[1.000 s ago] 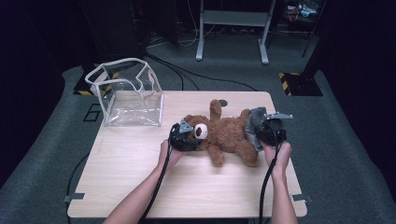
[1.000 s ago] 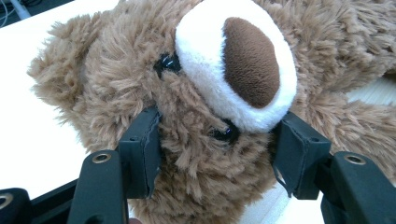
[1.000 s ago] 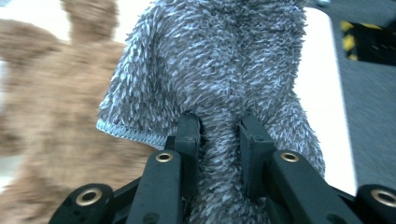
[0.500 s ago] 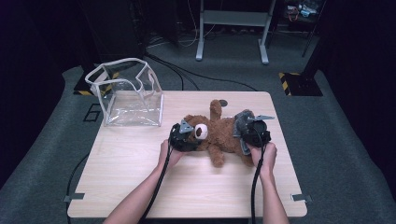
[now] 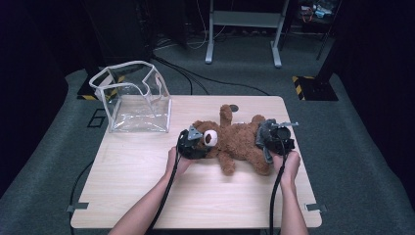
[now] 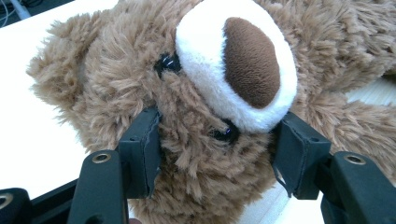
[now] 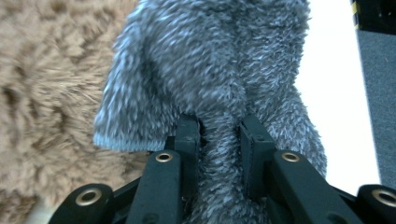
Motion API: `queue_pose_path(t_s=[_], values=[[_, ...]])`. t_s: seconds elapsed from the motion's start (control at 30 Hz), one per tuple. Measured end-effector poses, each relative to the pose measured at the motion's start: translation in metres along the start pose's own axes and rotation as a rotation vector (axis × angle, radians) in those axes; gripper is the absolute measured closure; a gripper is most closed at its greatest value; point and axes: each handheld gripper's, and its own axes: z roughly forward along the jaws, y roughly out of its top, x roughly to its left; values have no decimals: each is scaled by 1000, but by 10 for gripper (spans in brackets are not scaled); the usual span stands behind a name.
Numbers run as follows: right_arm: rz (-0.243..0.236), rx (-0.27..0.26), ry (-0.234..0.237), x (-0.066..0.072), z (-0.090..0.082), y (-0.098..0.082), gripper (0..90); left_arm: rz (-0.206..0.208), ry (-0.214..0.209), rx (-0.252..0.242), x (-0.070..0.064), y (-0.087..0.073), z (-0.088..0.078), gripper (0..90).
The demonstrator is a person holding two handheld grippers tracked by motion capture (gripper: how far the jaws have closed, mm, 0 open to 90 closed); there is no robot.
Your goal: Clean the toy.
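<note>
Since the earlier frames our right tongs (image 5: 268,139) have slid in from the bench's right edge and dropped a little, so they now sit against the teddy bear (image 5: 235,139) at its leg end, while our left tongs (image 5: 195,142) have kept their place at the bear's head. We judge the grasping as done: in the left gripper view the left tongs (image 6: 217,140) stand at a middling width, with their pads pressed into the fur on both sides of the bear's face (image 6: 201,93), just below the white muzzle. In the right gripper view the right tongs (image 7: 219,140) are drawn narrow and pinch a fold of grey plush (image 7: 219,79), which looks like a grey piece lying at the brown bear's lower body; what exactly it is we cannot tell. The bear lies on its back across the middle of the bench (image 5: 147,196), one arm pointing away from us. What seems left is the lift and carry, most likely into the clear plastic bag (image 5: 134,100) that stands open at the bench's far left corner, well apart from the bear. Nothing lies between bear and bag; the bag's soft, sagging rim may be the main hindrance. Cables (image 5: 161,196) trail from both tongs along our forearms, and dark stands and floor surround the bench.
</note>
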Motion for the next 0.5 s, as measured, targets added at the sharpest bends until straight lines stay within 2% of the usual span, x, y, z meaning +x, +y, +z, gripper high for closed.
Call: queue_pose_path(t_s=[0.07, 0.13, 0.27, 0.37, 0.5], values=[[-5, -26, 0, 0, -10, 0, 724, 0, 2, 0, 0, 0, 0, 393], [-14, -60, 23, 4, -19, 1, 724, 0, 3, 1, 0, 0, 0, 393], [-55, -84, 79, 21, -33, 4, 723, -1, 5, 3, -1, 1, 1, 393], [-89, -62, 89, 38, -30, 4, 723, 2, 10, 6, -1, 1, 0, 393], [-145, -13, 42, 49, -10, -4, 723, 0, 11, 7, -2, 1, 0, 393]])
